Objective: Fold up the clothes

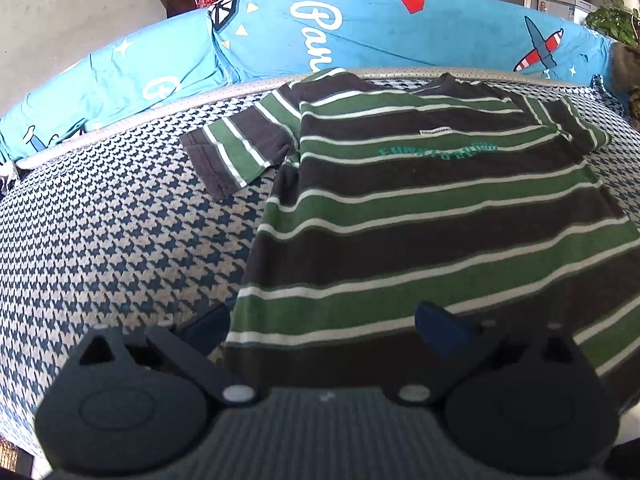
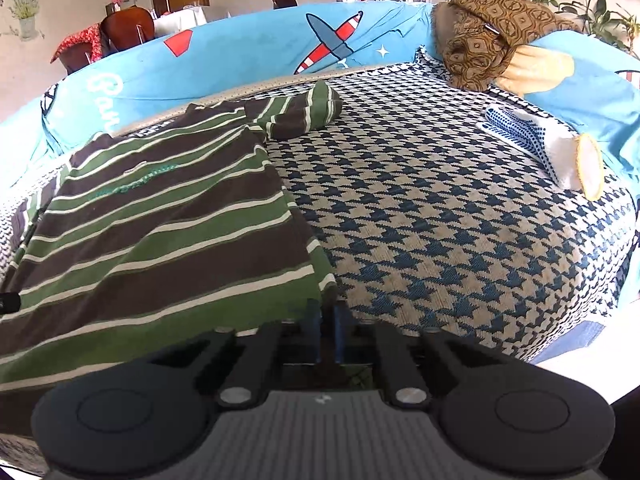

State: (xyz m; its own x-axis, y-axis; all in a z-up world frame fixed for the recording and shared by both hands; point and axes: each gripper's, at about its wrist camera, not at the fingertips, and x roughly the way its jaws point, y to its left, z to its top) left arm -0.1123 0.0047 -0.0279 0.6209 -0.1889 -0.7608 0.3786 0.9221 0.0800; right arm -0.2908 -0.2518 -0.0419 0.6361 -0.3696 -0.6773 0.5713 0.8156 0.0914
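Houndstooth sofa cover (image 2: 440,220) bears the striped T-shirt (image 1: 420,200); left gripper (image 1: 324,328) spread wide; right gripper (image 2: 327,320) pinches its hem.

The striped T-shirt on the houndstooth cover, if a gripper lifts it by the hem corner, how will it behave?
The striped T-shirt is probably floppy: it lies flat with soft wrinkles, so it should drape and hang. Likely light knit. Its sleeve may trail and bunch.
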